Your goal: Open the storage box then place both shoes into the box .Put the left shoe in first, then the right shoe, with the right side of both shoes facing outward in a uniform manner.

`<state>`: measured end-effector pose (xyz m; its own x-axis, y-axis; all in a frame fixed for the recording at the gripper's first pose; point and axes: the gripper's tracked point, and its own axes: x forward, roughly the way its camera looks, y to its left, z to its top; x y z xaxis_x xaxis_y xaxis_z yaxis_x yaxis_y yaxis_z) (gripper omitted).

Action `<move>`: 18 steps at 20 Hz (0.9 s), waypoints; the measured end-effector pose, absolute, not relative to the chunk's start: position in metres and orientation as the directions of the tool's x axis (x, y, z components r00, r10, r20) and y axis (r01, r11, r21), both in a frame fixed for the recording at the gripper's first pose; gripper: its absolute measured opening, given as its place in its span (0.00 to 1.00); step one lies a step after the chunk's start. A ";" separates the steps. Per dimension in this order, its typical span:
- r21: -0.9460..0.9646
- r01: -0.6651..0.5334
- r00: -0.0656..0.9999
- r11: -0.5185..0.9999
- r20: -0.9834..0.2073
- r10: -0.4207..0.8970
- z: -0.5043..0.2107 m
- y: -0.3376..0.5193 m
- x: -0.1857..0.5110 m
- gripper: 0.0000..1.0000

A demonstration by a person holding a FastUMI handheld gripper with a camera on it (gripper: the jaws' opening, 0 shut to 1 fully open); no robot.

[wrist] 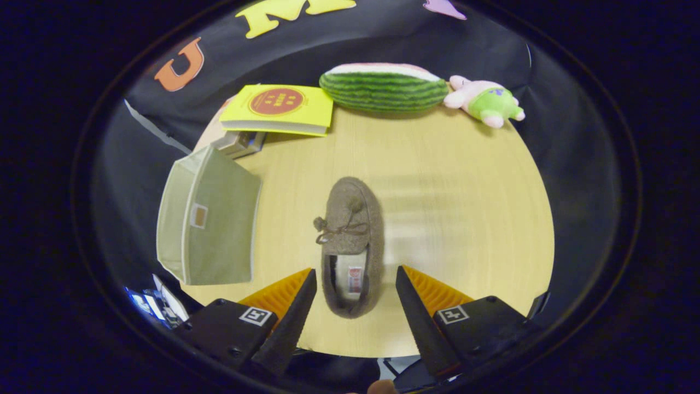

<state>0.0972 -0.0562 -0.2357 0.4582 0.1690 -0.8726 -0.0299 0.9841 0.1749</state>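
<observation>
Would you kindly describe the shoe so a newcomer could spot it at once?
On the round wooden table, the shoe lies mid-table, its heel between the open claw's fingers, touching neither. Right of the grey-green storage box, it is the only fuzzy brown slipper, with a bow and pompom.

Round pale wooden table point(437, 219), black cloth wall point(350, 49) behind

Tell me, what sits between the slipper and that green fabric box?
Nothing: the gripper view shows only bare wooden table between the slipper and storage box. The open gripper straddles the slipper's heel.
</observation>
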 end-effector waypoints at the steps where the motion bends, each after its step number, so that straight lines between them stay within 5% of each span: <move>1: 0.183 -0.034 0.439 0.983 -0.881 0.179 -0.247 -0.056 0.098 0.94; 11: 0.284 -0.007 0.322 0.959 -0.907 0.271 -0.304 -0.050 0.107 0.88; 18: 0.326 0.042 0.257 0.945 -0.917 0.305 -0.319 -0.053 0.104 0.51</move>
<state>0.1042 -0.0533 -0.3195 0.2572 0.3047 -0.9170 0.0418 0.9446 0.3256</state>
